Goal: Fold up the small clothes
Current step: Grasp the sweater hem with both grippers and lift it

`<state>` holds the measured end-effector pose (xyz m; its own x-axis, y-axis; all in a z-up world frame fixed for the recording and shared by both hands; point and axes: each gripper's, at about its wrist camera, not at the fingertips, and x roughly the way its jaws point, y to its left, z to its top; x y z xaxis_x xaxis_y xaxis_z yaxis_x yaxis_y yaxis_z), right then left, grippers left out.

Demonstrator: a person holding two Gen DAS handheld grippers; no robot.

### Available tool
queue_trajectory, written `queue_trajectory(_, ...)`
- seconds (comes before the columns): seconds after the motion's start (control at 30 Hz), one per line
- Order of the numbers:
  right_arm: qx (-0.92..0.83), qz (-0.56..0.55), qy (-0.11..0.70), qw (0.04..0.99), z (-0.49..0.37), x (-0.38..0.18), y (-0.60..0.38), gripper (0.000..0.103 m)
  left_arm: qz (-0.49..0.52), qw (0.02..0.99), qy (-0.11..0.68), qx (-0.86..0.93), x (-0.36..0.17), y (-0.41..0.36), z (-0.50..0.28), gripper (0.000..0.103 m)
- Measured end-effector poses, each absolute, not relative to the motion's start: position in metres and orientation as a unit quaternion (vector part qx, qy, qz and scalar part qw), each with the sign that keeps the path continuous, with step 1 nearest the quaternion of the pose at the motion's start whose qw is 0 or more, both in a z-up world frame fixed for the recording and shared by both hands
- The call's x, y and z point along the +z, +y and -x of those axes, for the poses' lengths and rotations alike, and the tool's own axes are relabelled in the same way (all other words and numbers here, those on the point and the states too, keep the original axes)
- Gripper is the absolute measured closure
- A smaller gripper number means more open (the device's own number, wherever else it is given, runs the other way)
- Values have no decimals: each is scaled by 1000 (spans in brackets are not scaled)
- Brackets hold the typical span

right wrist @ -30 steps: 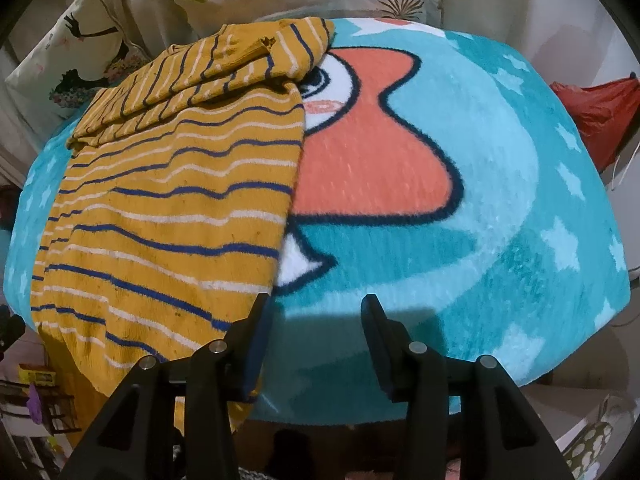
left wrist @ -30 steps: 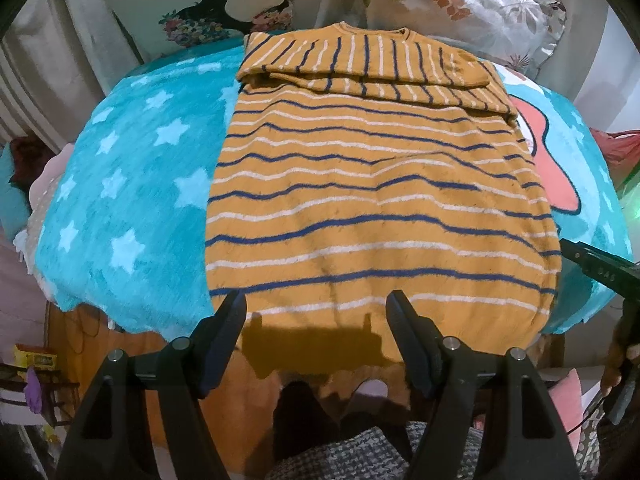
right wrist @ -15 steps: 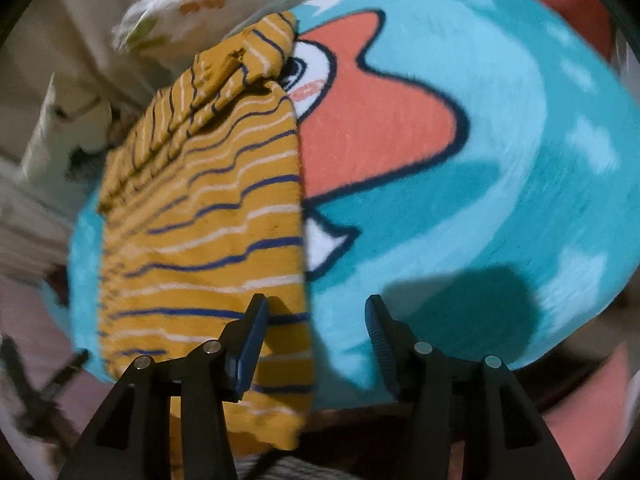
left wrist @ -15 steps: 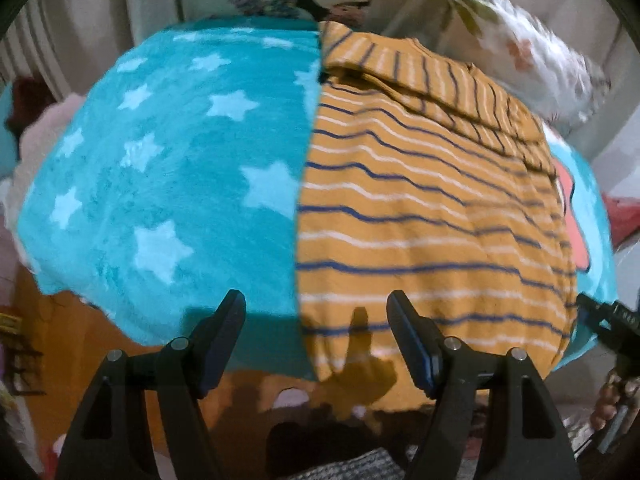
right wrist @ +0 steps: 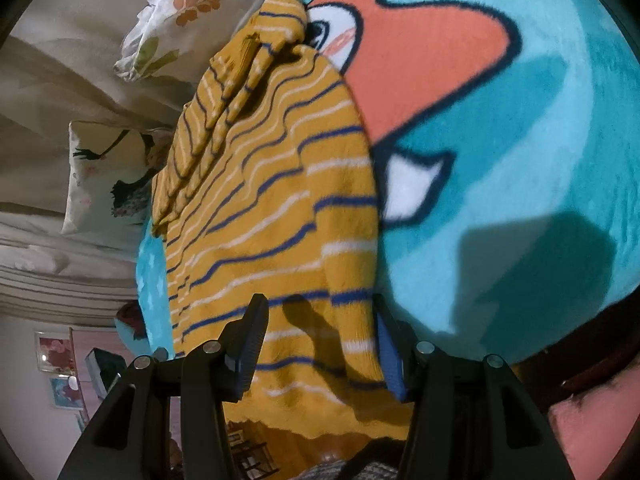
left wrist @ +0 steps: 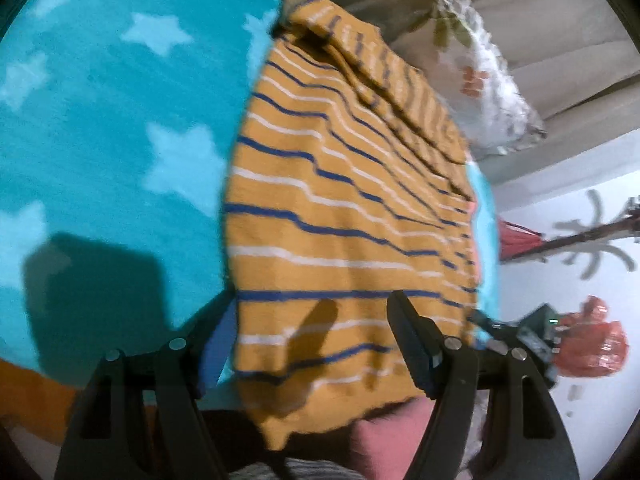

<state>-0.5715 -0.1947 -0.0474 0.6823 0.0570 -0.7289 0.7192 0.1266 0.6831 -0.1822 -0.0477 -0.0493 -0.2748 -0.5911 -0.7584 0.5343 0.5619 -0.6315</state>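
Left wrist view: mustard sweater (left wrist: 340,208) with blue and white stripes spread flat on a teal star-print blanket (left wrist: 100,128), sleeves folded across the far top edge, hem hanging off the near edge of the blanket. Left gripper (left wrist: 312,336) spread wide at the hem's left corner, one finger over the blanket just beside the sweater's left edge, the other over the striped cloth; fabric between the jaws, no pad seen pressing on it. Shadow of a finger cast on the hem. Floral pillow (left wrist: 484,92) beyond the sweater, against pale drapery. At the far hem corner, part of the other gripper's dark body (left wrist: 520,332). Red plastic bag (left wrist: 592,344) past it, near a white wall. Picture somewhat blurred.

Right wrist view: same sweater (right wrist: 272,208) seen from its right side, lying beside the orange and white cartoon figure (right wrist: 420,56) printed on the blanket (right wrist: 540,160). Right gripper (right wrist: 320,344) parted about halfway, straddling the hem's right corner, left finger over the stripes, right finger at the sweater's side edge; cloth between the pads, pads not visibly clamped on it. Two pillows (right wrist: 172,16) behind the folded sleeves. Pictures on a pink wall (right wrist: 56,356) low at the left.
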Motion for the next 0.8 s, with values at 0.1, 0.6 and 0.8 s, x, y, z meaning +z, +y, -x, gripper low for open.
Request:
queue_trajectory(0.1, -245, -619, 311, 678, 573, -47, -185, 47, 35, 575, 655, -489, -52, -46, 190, 31)
queue_trajectory(0.6, -221, -626, 312, 680, 583, -50, -165, 48, 37, 583, 658, -476, -55, -17, 229, 31)
queue_trajectory(0.8, -205, -606, 336, 691, 579, -49, -155, 48, 60, 612, 662, -428, -58, -11, 235, 42)
